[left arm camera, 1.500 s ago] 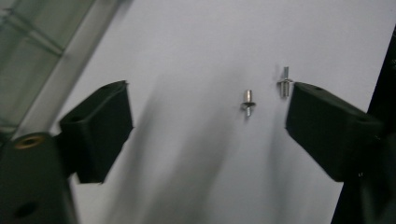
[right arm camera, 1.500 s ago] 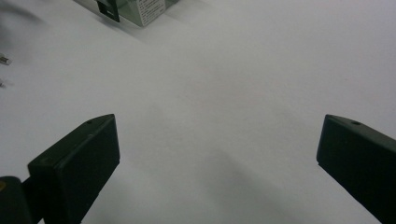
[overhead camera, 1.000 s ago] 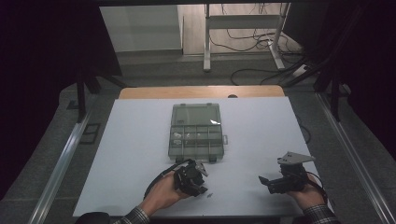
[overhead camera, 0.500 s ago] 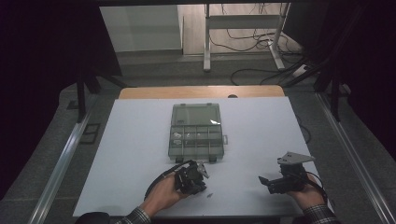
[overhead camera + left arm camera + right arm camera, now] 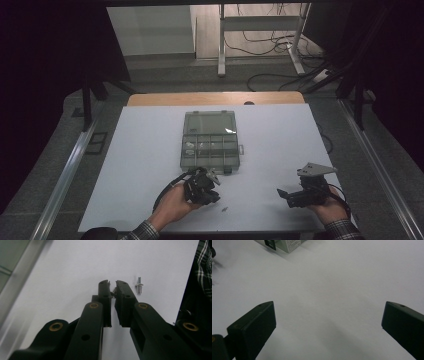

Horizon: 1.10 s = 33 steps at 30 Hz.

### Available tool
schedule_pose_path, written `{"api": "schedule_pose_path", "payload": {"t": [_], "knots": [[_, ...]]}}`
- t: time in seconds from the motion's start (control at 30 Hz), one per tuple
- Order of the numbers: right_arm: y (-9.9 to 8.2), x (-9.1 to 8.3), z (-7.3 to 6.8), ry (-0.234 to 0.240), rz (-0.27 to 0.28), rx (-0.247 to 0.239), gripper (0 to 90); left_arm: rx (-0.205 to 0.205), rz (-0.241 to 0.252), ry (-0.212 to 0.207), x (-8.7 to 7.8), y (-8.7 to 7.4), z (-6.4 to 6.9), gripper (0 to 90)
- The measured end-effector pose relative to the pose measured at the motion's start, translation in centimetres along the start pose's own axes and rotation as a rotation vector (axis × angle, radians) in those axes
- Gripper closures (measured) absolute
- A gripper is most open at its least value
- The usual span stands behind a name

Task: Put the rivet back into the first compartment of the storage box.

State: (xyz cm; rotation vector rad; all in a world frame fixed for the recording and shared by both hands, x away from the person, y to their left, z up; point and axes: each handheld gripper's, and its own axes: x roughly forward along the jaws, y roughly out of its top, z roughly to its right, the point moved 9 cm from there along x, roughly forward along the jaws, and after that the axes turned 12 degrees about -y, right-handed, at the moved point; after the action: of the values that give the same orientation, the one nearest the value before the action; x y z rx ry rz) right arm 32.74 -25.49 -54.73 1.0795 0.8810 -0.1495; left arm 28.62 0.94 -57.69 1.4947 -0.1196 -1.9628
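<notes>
Since the earlier frames the jaws of the left gripper [image 5: 212,176] have been closing, and little else has moved: both hands sit where they were near the front edge of the white table [image 5: 140,165]. In the high view the left gripper lies low in the person's left hand [image 5: 172,205], nose toward the parts box [image 5: 210,142], while a small screw [image 5: 224,209] lies loose on the table just beside it, toward the front edge. The box is a clear compartment case with its lid folded back flat beyond it; the divided tray holds a few pale small parts in the cells at its left, too small to name, and the other cells look bare. The right gripper [image 5: 281,193] rests well apart at the right, apparently parked while the left does the picking. In the left gripper view the jaws stand nearly together, and a small metal piece [image 5: 113,292] is pinched near their tips, likely another fastener; the loose screw [image 5: 139,286] lies just beside the right jaw, untouched. The low, flat hold suits plucking tiny things off the tabletop. In the right gripper view the jaws stand wide apart over bare table with nothing between them, a corner of the box [image 5: 284,245] at the top edge.
</notes>
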Motion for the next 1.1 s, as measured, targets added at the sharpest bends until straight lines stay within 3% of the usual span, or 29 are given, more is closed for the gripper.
{"api": "schedule_pose_path", "payload": {"t": [0.17,0.43,0.7,0.93,1.1], "knots": [[0.0,0.0,0.0,0.0,0.001,0.004,0.0,-0.036,0.033,-0.008,-1.0,0.1,-0.3,83.3],[0.0,0.0,0.0,0.0,0.001,0.007,0.0,-0.054,0.043,0.01,-2.6,0.2,-0.9,83.3],[0.0,0.0,0.1,0.001,-0.001,0.008,0.0,-0.101,0.082,0.019,-4.3,0.2,-2.1,83.3],[-0.1,0.0,0.1,0.002,-0.003,0.01,0.0,-0.113,0.072,0.035,-6.1,0.0,-3.7,83.3],[-0.1,0.0,0.1,0.002,-0.003,0.01,0.0,-0.143,0.083,0.06,-7.5,0.2,-4.8,83.3]]}}
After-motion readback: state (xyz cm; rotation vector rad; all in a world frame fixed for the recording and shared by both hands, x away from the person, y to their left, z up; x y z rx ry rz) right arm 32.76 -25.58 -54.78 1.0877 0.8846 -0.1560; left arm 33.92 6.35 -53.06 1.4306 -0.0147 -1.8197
